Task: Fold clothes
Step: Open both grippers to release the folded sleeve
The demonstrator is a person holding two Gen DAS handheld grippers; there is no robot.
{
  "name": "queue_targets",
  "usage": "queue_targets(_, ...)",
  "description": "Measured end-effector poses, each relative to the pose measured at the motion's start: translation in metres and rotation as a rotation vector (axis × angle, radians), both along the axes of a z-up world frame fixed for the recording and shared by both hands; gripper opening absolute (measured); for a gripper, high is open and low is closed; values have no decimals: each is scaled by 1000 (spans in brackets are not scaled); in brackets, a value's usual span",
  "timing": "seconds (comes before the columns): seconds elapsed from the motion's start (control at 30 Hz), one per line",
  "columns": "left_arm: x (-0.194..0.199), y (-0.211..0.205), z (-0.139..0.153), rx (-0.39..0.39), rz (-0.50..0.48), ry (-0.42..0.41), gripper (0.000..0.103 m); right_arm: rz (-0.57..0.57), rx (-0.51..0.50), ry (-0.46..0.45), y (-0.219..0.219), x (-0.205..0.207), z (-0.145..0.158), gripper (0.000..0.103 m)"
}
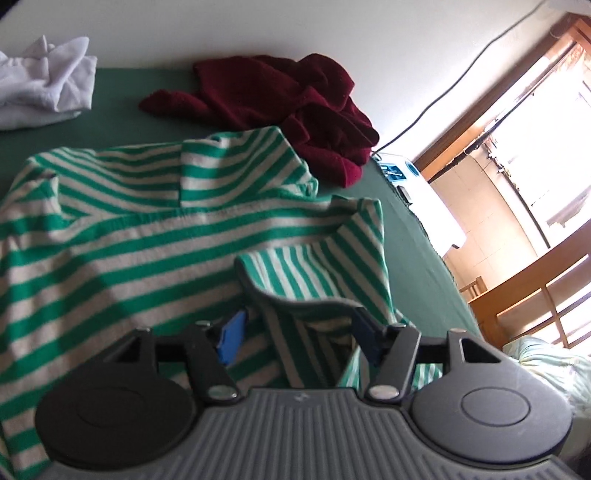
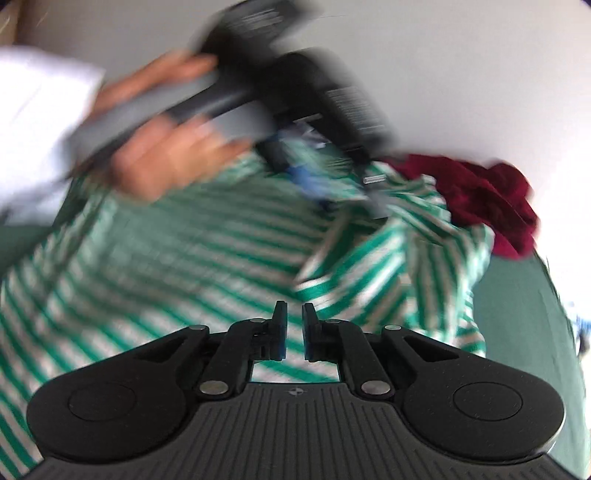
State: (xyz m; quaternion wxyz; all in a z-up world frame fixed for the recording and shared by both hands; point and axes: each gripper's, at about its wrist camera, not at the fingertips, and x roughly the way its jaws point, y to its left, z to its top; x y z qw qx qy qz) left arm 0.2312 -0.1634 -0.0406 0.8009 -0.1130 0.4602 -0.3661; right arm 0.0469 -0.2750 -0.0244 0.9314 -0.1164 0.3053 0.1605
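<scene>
Where the green sheet (image 1: 417, 236) covers the bed, a green-and-white striped top (image 1: 122, 236) lies spread over most of it, rumpled, with one part folded across its upper middle. Beyond the top, against the pale wall (image 1: 295, 29), sits a crumpled dark red garment (image 1: 295, 103), its near edge touching the striped fabric. A white garment (image 1: 44, 81) lies bunched at the far left of the sheet, well apart from the red one. To the right of the bed stand a wooden window frame (image 1: 517, 103) and a white appliance (image 1: 417, 184), with a dark cable (image 1: 461, 74) running up the wall.

The left hand-held gripper (image 1: 299, 325) has its blue-padded fingers spread wide, and a raised fold of the striped top's edge stands between them; whether the pads touch the cloth cannot be told. In the right wrist view, which is heavily blurred, a hand (image 2: 166, 162) in a white sleeve (image 2: 40, 122) grips that tool's handle above the top.

The right hand-held gripper (image 2: 294, 332) hovers over the striped top with its fingers drawn close, a narrow gap between them and nothing held.
</scene>
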Motion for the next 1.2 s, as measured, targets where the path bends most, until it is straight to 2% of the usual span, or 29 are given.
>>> queue_targets(0.07,1,3,-2,0,32,2,73,-75,86,26,-11,17,7,17)
queue_targets(0.1,5,2,-3,-6,43,17,73,-104,114,44,-13,26,7,27)
queue_targets(0.13,7,1,-4,-8,49,25,73,-131,124,56,-12,33,5,30)
queue_targets(0.23,9,-4,-4,10,49,3,62,-192,104,76,-3,49,-6,30)
queue_targets(0.3,8,-4,-4,19,37,-9,61,-232,95,99,1,57,-15,30)
queue_targets(0.4,6,-2,-4,17,34,-19,65,-254,95,107,4,59,-20,31)
queue_targets(0.47,4,3,-3,-2,40,-24,73,-261,98,106,6,58,-21,35)
queue_targets(0.53,4,4,-4,-1,44,-26,74,-268,101,106,8,58,-22,38)
queue_targets(0.6,4,3,-6,17,43,-23,73,-275,106,106,9,58,-23,36)
queue_targets(0.7,3,1,-10,43,34,-26,69,-295,118,110,2,60,-19,8)
queue_targets(0.8,1,-1,-12,63,15,-45,66,-277,192,74,-10,44,-2,8)
queue_targets(0.87,0,-2,-13,66,1,-50,66,-227,204,57,-12,30,8,8)
queue_targets(0.9,-1,-1,-13,60,-4,-49,66,-199,199,56,-11,24,11,8)
queue_targets(1.0,-6,6,-5,16,-22,-43,65,-114,96,108,-2,18,-1,9)
queue_targets(1.07,-13,13,2,-30,-28,-42,75,-87,48,158,1,18,-12,9)
queue_targets(1.13,-19,19,7,-74,-32,-31,82,-90,51,159,-2,15,-14,10)
queue_targets(1.2,-22,19,6,-109,-37,9,84,-99,66,153,-5,16,-14,10)
